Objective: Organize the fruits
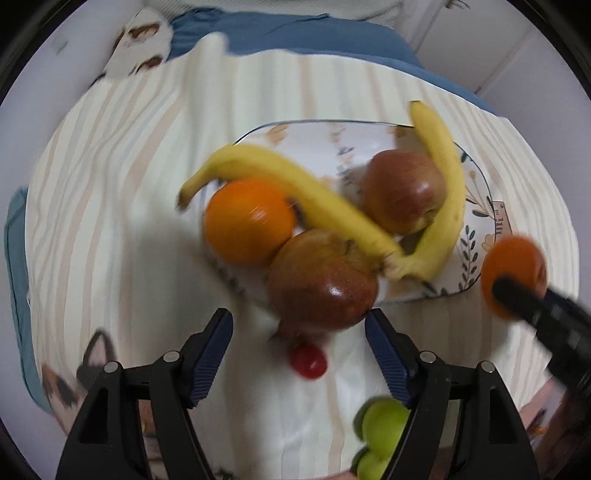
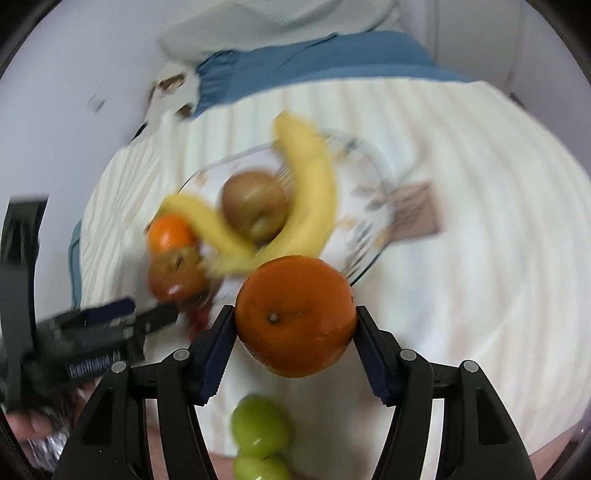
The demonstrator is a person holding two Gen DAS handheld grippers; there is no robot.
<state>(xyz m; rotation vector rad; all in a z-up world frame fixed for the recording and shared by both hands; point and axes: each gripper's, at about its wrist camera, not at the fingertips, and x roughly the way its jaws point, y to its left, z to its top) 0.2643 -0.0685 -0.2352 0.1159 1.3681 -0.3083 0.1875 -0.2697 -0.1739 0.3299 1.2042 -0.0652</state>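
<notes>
A cream striped cloth (image 1: 122, 192) covers the surface, with blue fabric (image 1: 295, 33) bunched at its far edge against a white wall.

In the left wrist view, the left gripper (image 1: 299, 321) stands with its jaws apart and nothing between them, just short of the near apple (image 1: 321, 280) at the near rim of the floral plate (image 1: 476, 221). An orange (image 1: 249, 221), a second apple (image 1: 402, 192) and two bananas (image 1: 295, 184) also lie on the plate. The bananas meet at their stems near the plate's near edge and fan away, one to the far left, one to the far right. A red cherry-like fruit (image 1: 308, 360) and green fruits (image 1: 382, 424) rest on the cloth nearby.

In the right wrist view, the right gripper (image 2: 295, 321) is clamped on a second orange (image 2: 295, 314), stem end facing the camera, held above the cloth just beside the plate's near rim. Setting it down well probably means lowering it into the bare right part of the plate (image 2: 373, 225), clear of the banana (image 2: 310, 192), before releasing, so it cannot roll off.
</notes>
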